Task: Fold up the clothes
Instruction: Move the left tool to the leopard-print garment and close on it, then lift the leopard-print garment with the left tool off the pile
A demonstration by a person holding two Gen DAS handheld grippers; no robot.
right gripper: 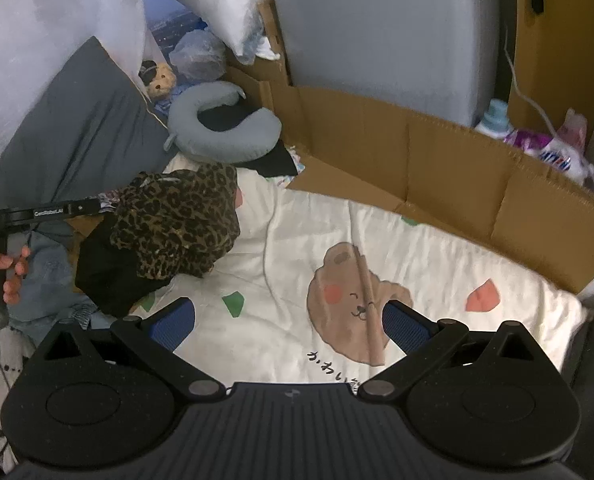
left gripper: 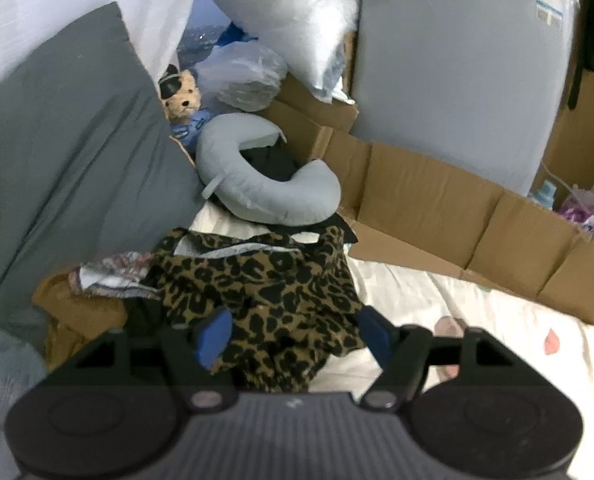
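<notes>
My left tongs [left gripper: 293,338] stand apart, the blue pads [left gripper: 213,340] on either side of a bunched leopard-print garment [left gripper: 265,296] without pinching it; the cloth lies between and under the fingers, and I cannot tell whether the pads touch it. The garment sits crumpled at the near left of the bed, on the cream quilt [left gripper: 437,300], with a black layer showing beneath it in the right wrist view. Just left of it lie a mustard-brown piece [left gripper: 77,316] and a pale patterned cloth [left gripper: 109,276], heaped together against a grey pillow [left gripper: 69,152].

My right tongs [right gripper: 289,326] are also spread wide and hold nothing. They hover over the cream quilt [right gripper: 417,248], above a printed brown bear face [right gripper: 349,292] with pink cheeks. From this side the leopard-print garment [right gripper: 177,220] is off to the left, well apart from my right fingers, and the left gripper's black bar [right gripper: 37,214] reaches in over it, with my hand [right gripper: 9,272] at the frame edge.

Beyond the clothes a grey U-shaped neck pillow [left gripper: 265,176] rests at the head of the bed, a small teddy bear [left gripper: 181,96] behind it. Flattened cardboard [left gripper: 457,208] lines the far side of the quilt.
</notes>
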